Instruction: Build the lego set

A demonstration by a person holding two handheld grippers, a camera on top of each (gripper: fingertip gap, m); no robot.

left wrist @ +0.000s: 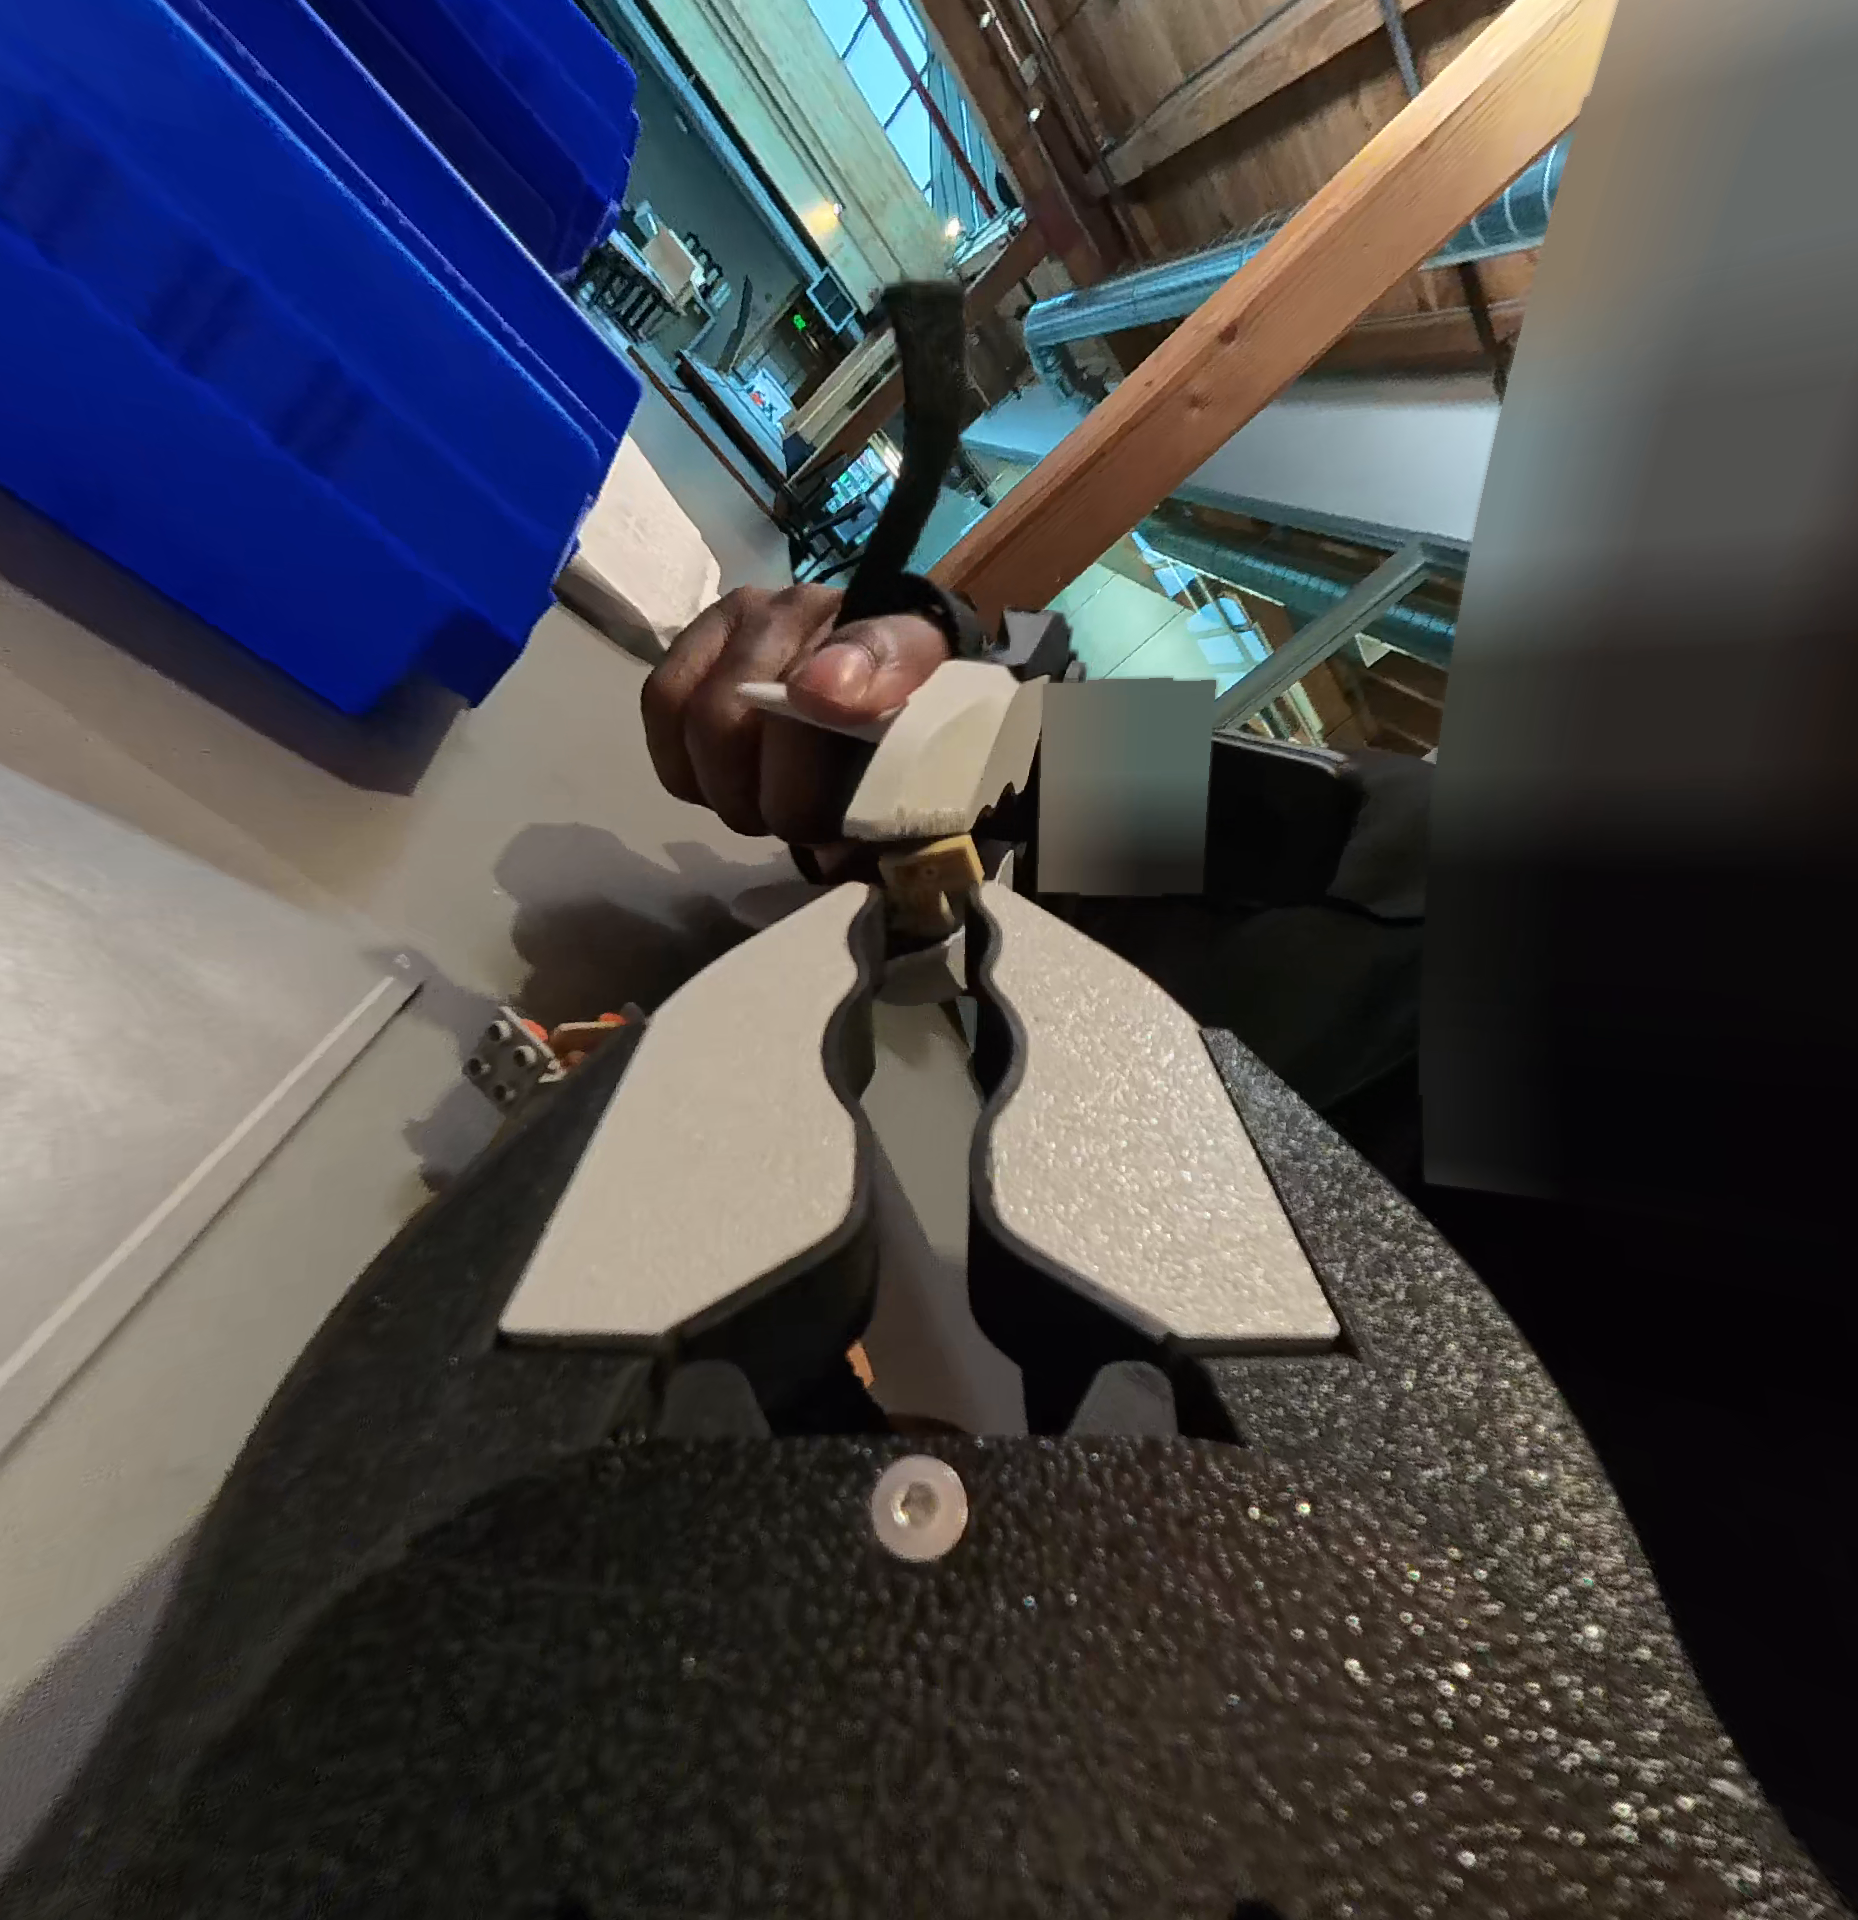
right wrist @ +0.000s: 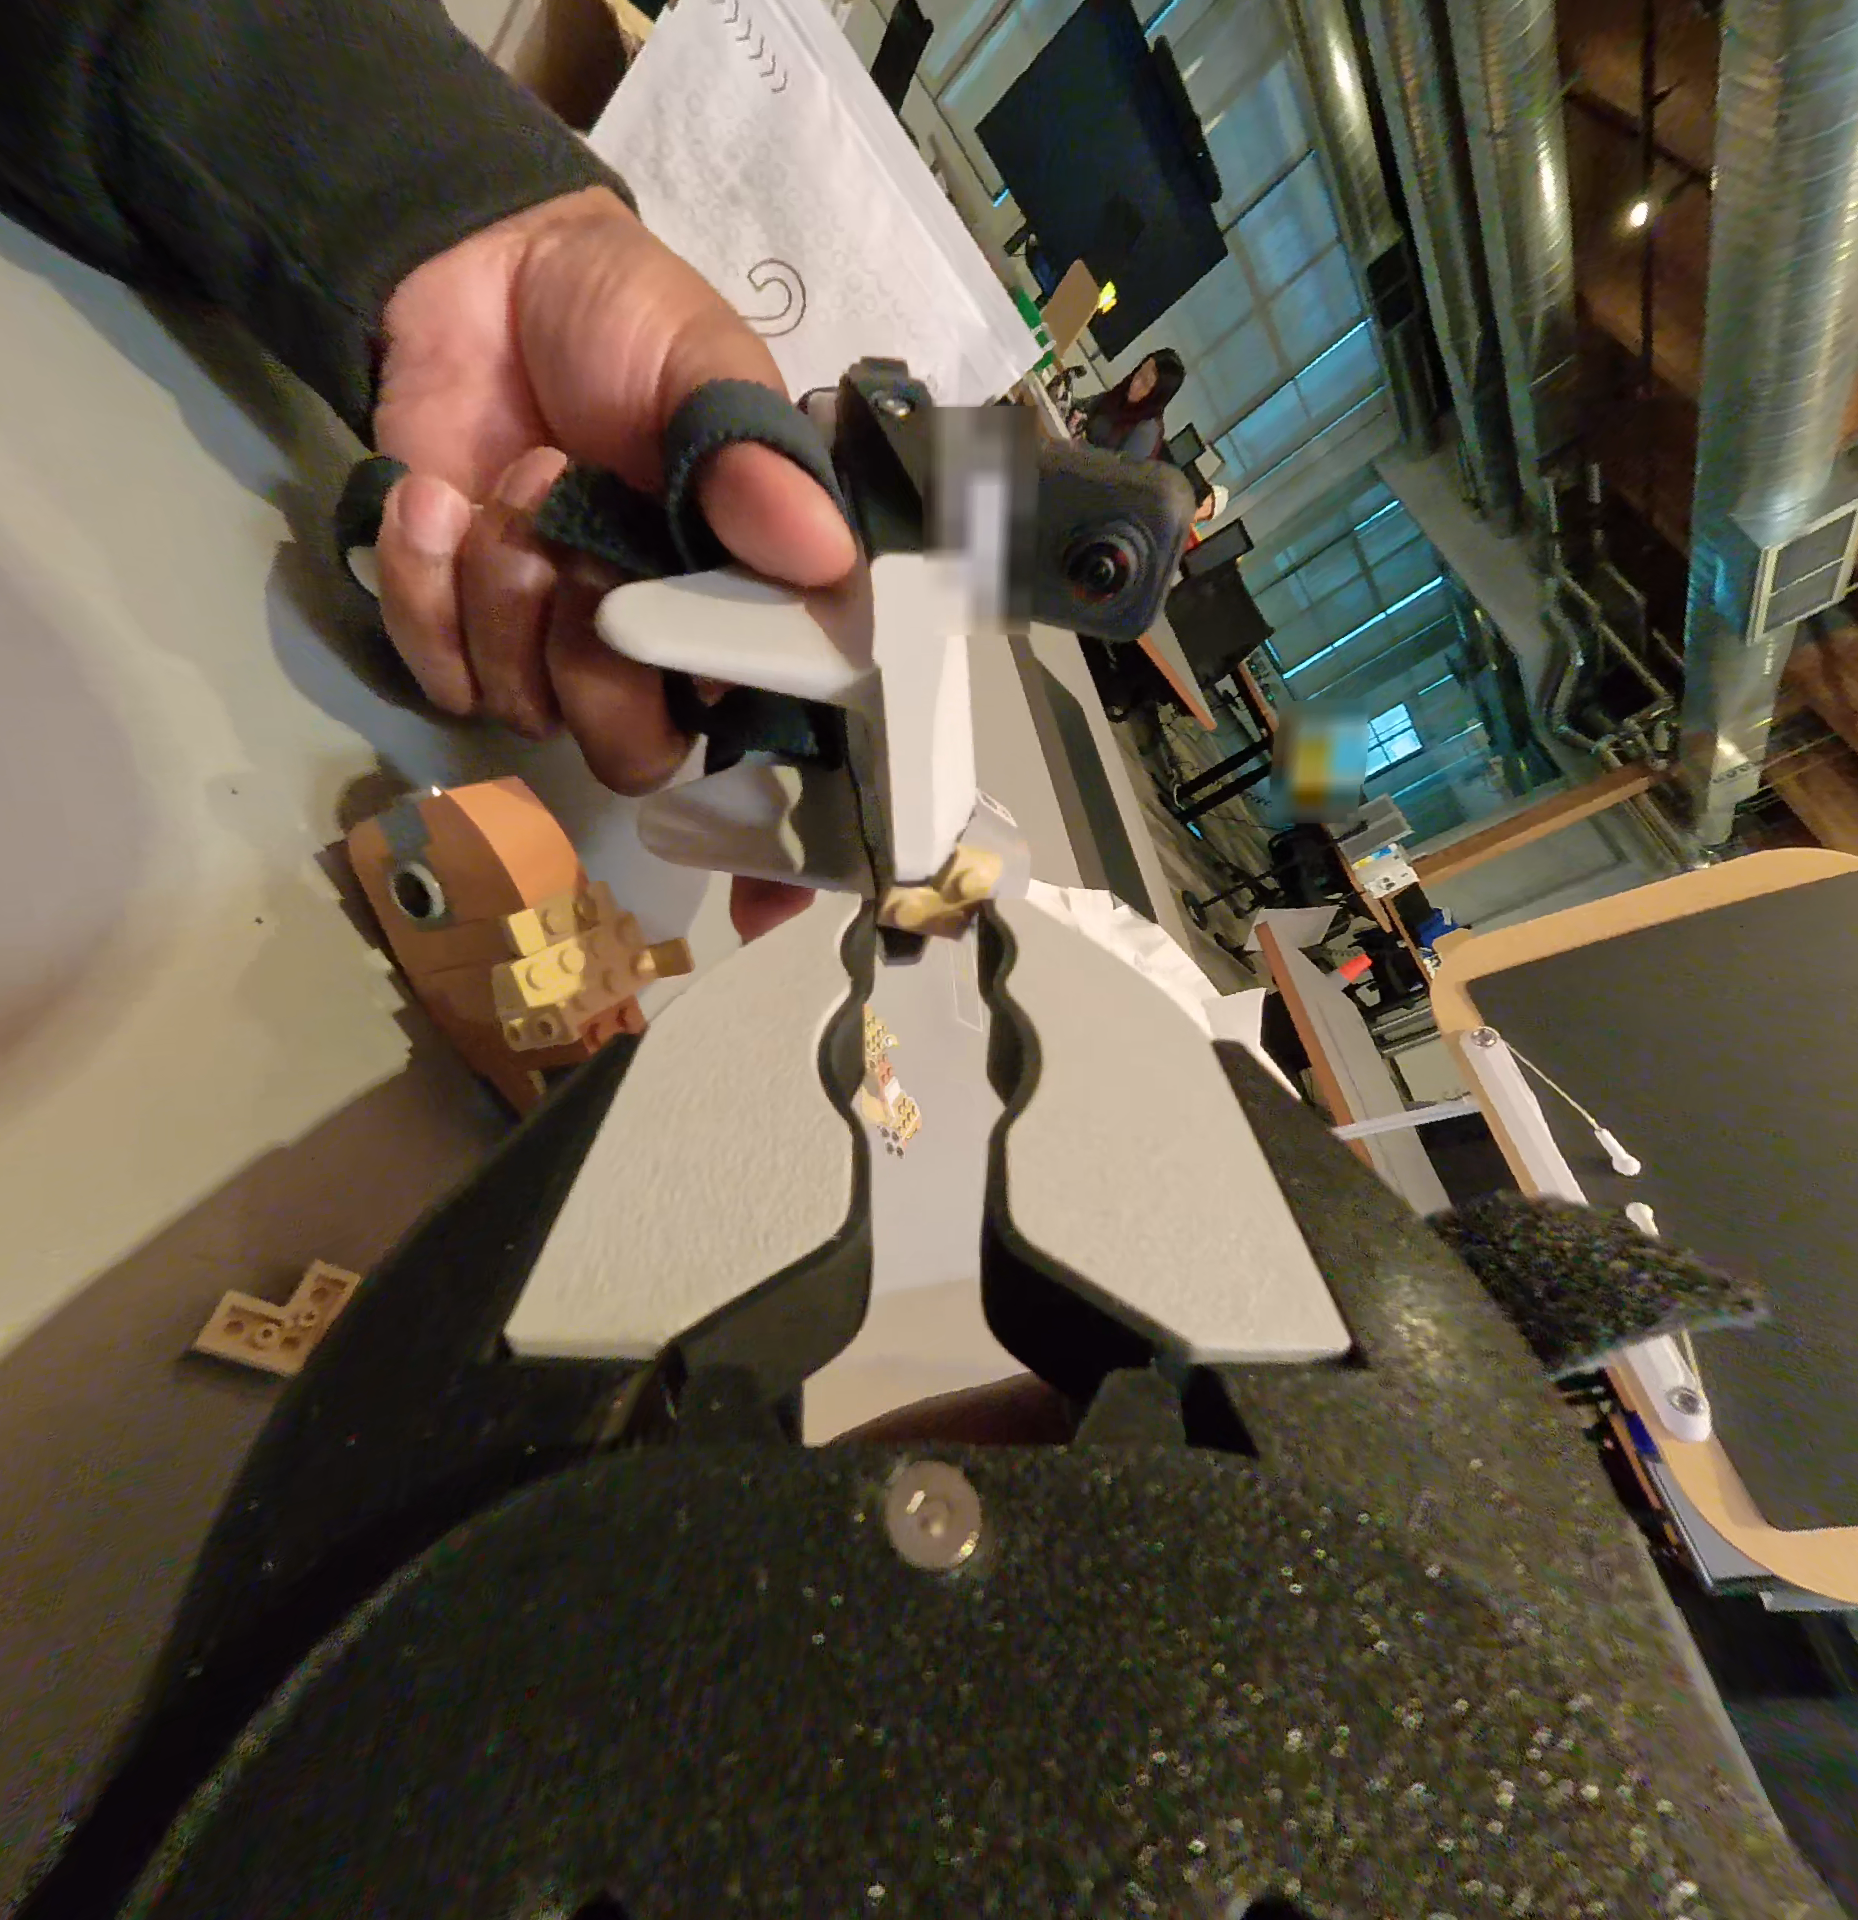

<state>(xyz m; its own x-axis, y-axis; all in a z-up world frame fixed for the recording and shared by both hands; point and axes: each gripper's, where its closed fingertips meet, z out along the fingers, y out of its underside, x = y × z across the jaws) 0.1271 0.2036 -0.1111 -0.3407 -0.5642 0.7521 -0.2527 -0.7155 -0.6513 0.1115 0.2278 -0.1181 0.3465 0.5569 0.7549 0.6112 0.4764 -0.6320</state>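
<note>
Tan lego piece (left wrist: 925, 878) between two hand-held grippers

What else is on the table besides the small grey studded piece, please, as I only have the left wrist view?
Observer: A brown rounded build with tan bricks on its side stands on the table.
Operator: Any loose pieces near it?
Observer: A tan L-shaped plate lies flat, apart from the build.
Operator: Anything under the grippers?
Observer: A printed page shows between the right gripper's fingers, below the tan piece that it and the left gripper pinch.
</note>
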